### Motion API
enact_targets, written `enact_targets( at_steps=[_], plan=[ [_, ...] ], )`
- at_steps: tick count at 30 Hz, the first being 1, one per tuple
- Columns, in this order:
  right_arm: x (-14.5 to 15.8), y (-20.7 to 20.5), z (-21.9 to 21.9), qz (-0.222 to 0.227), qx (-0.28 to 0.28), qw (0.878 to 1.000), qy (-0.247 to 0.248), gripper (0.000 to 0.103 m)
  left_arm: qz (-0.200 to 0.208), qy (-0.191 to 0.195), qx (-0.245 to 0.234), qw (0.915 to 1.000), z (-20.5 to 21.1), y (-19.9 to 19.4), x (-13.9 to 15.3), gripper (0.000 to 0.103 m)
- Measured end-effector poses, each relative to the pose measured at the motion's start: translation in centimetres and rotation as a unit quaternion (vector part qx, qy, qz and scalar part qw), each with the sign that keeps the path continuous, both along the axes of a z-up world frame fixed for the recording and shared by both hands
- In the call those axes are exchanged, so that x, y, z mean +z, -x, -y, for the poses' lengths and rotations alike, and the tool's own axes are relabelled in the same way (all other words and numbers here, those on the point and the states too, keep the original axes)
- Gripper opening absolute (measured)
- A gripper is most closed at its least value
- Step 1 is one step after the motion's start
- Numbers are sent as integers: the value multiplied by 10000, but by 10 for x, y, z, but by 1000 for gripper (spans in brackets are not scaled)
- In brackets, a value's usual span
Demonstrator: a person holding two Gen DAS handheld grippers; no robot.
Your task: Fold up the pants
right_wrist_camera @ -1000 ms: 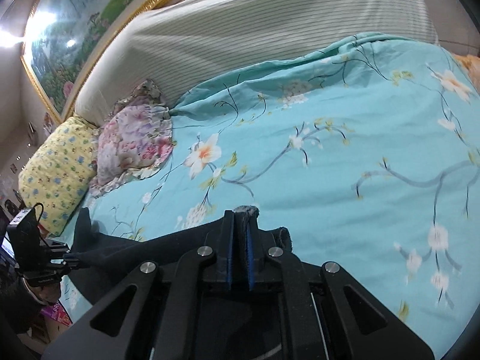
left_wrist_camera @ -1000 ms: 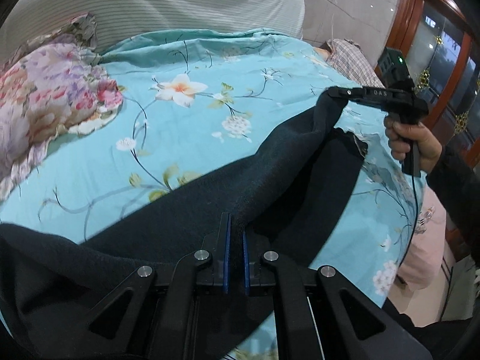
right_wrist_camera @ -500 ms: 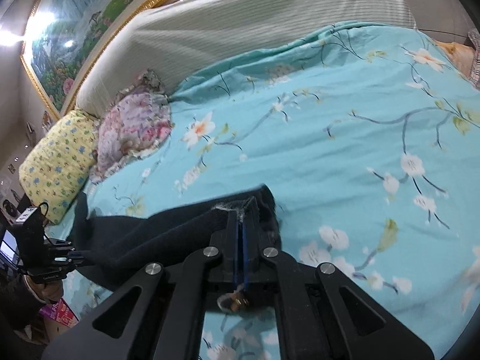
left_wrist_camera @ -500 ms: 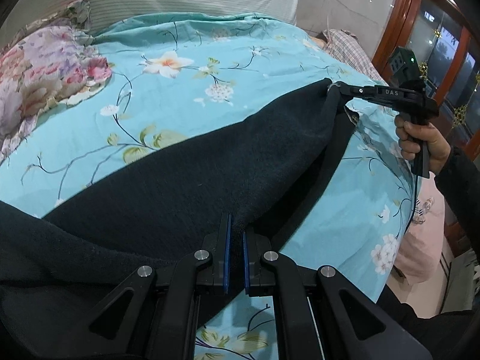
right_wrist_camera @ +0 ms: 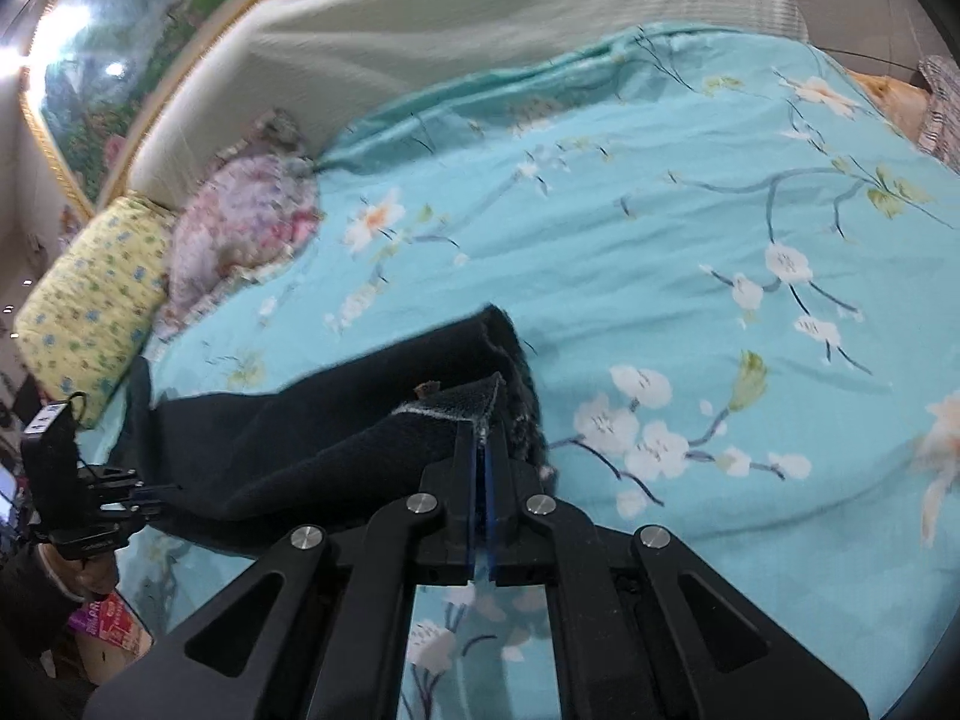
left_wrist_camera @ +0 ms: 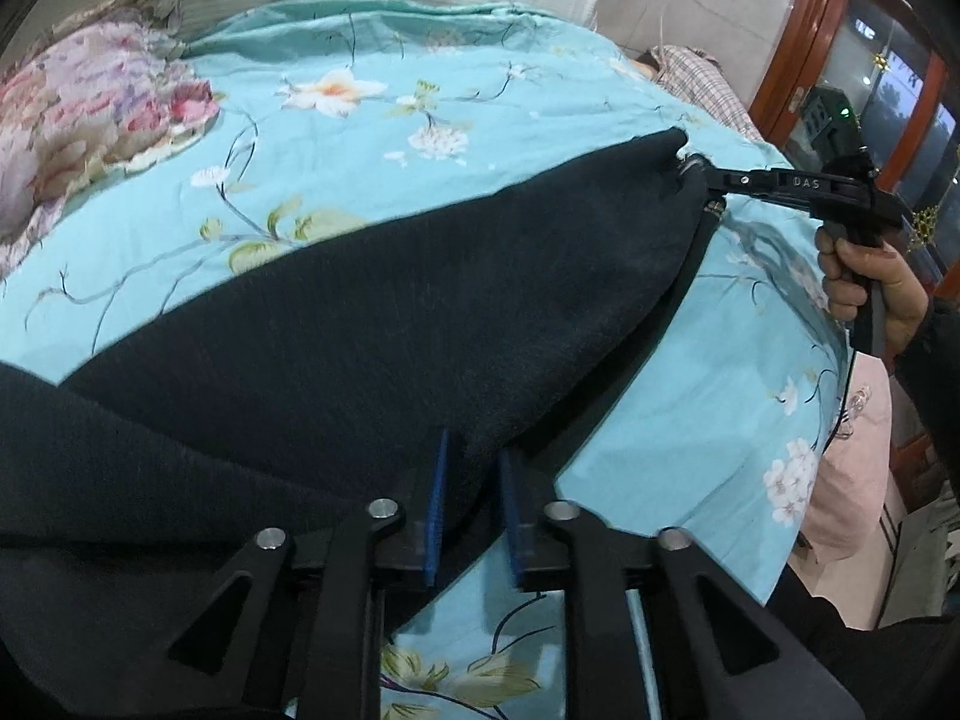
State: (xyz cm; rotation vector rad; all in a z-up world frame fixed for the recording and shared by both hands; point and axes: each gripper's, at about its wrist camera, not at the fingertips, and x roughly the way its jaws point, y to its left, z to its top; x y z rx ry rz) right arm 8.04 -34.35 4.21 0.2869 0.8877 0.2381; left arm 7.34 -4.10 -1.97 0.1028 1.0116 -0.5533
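Pants: dark, spread across turquoise floral bedspread, stretched between both tools. Left gripper: fingers parted narrowly, fabric edge lying between them. Right gripper: fingers pinched tight on hem corner. Floral pillow near headboard.

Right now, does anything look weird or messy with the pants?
A little. The dark pants hang stretched between the two grippers instead of lying flat on the flowery bedspread. At the corner pinched by the right gripper, a frayed pale edge sticks out. Nothing looks spilled.
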Motion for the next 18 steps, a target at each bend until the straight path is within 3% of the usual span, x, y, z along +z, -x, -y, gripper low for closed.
enact_targets(
  at_steps=[1,2,3,4,6,11,14,18],
  plan=[
    [0,1,-1,-39,-46,10000,59,6,-11,38,4,10000,-1,2,0,29],
    [1,2,-2,-59,-114,9998,162,14,2,71,13,10000,-2,5,0,35],
    [4,6,-3,-75,-230,9993,295,27,24,119,24,9999,-4,9,2,39],
    [8,10,-4,-35,-325,9988,376,32,40,151,40,9999,-5,12,4,45],
    [20,19,-5,181,-438,9982,379,56,87,208,134,9997,-12,19,7,47],
    [47,35,-18,651,-526,9964,147,57,41,452,485,9978,-36,28,14,49],
    [54,35,-42,713,-259,9971,-19,57,149,535,800,9952,-54,33,22,57],
    [52,31,-86,638,294,9973,-220,57,238,688,1227,9898,-86,38,34,58]
  ],
)
